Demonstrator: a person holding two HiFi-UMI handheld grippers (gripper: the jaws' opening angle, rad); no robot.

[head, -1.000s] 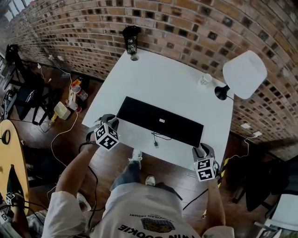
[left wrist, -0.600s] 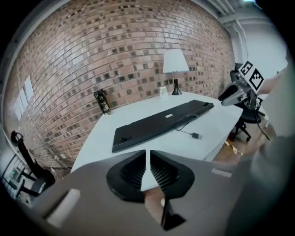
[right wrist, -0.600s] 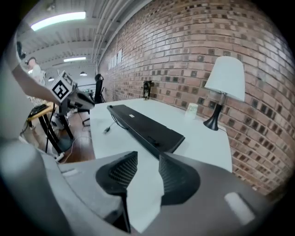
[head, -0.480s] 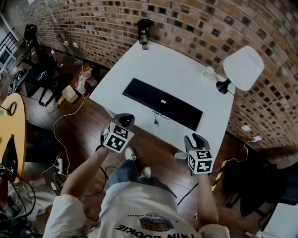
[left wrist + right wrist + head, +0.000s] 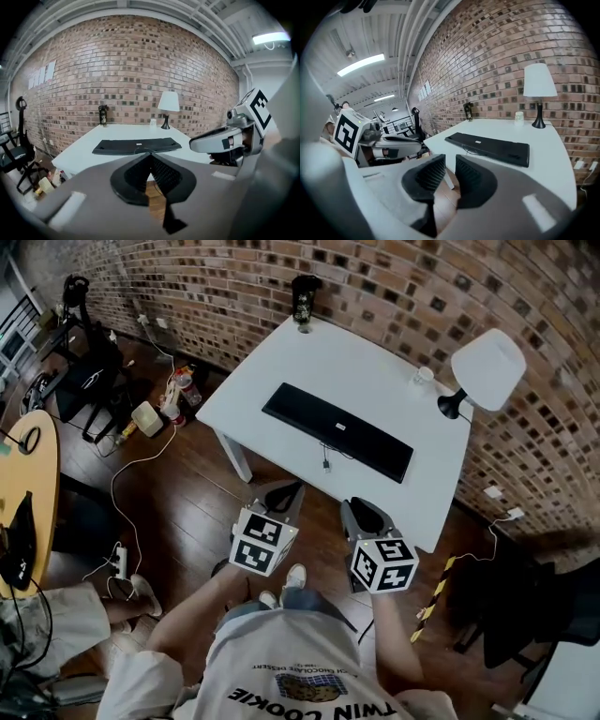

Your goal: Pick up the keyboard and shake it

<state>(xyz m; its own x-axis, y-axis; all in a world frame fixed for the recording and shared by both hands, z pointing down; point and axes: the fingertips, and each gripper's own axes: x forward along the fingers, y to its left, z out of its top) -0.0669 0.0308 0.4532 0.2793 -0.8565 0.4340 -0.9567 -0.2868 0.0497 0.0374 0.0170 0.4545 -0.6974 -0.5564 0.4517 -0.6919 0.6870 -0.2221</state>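
The black keyboard (image 5: pixel 337 432) lies flat on the white table (image 5: pixel 361 371), untouched; it also shows as the keyboard (image 5: pixel 136 146) in the left gripper view and the keyboard (image 5: pixel 490 146) in the right gripper view. Both grippers hang over the wooden floor in front of the table, well short of it. My left gripper (image 5: pixel 284 495) is shut with nothing in it, its tips meeting (image 5: pixel 151 154). My right gripper (image 5: pixel 361 517) has just been closing; a narrow gap is left (image 5: pixel 450 164) and nothing is between the jaws. Each gripper sees the other beside it.
A white-shaded lamp (image 5: pixel 487 369) and a small cup (image 5: pixel 424 376) stand at the table's far right, a dark bottle (image 5: pixel 302 296) at its far corner by the brick wall. The keyboard's cable (image 5: pixel 325 457) trails off the front edge. Bags, cables and a round yellow table (image 5: pixel 19 484) sit left.
Both grippers have drawn back from the keyboard's ends, off the table's front edge and closer together. The person has stepped away. The keyboard stays on the table.
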